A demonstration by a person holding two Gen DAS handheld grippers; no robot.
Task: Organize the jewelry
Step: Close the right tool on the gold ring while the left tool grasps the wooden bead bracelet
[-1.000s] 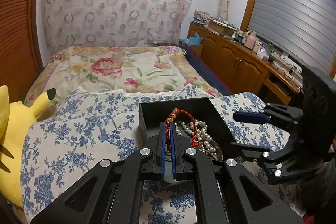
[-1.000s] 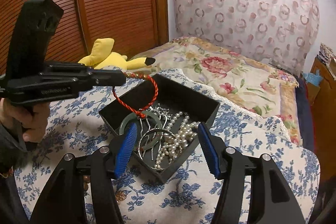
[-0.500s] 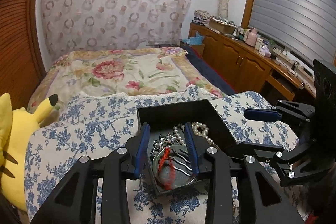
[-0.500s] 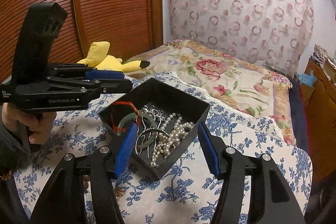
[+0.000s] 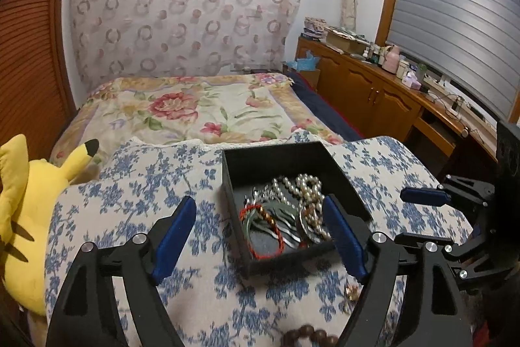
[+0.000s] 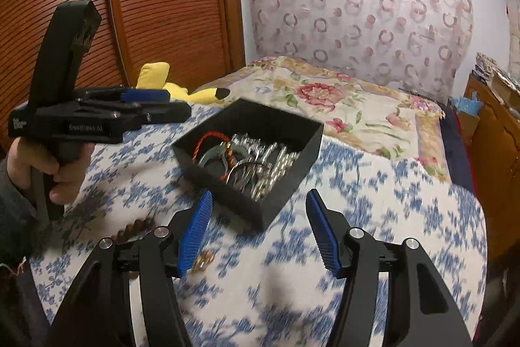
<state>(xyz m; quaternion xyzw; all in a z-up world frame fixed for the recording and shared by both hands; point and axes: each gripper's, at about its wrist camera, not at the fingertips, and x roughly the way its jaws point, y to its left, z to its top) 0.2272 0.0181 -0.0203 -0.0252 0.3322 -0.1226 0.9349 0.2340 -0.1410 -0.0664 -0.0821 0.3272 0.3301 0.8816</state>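
Observation:
A black open box [image 5: 351,184] [image 6: 292,181] sits on the blue-flowered cloth. In it lie a red cord bracelet [image 5: 274,233] [image 6: 208,137], a pearl necklace [image 5: 308,187] [image 6: 276,168], a green bangle and silver hairpins. My left gripper [image 5: 260,233] is open and empty, just short of the box; it also shows in the right wrist view [image 6: 152,106]. My right gripper [image 6: 260,226] is open and empty, in front of the box's near corner; it also shows in the left wrist view [image 5: 432,217]. A brown bead bracelet [image 5: 308,335] [image 6: 133,230] and a small gold piece [image 5: 352,293] [image 6: 203,260] lie on the cloth.
A yellow plush toy [image 5: 22,217] [image 6: 182,86] lies at the left of the cloth. A bed with a floral cover [image 5: 195,109] is behind. A wooden cabinet [image 5: 373,96] with clutter stands at the right. A slatted wooden wardrobe [image 6: 162,5] stands at the left.
My left gripper opened, dropped the red cord bracelet into the box and drew back. My right gripper also pulled back from the box.

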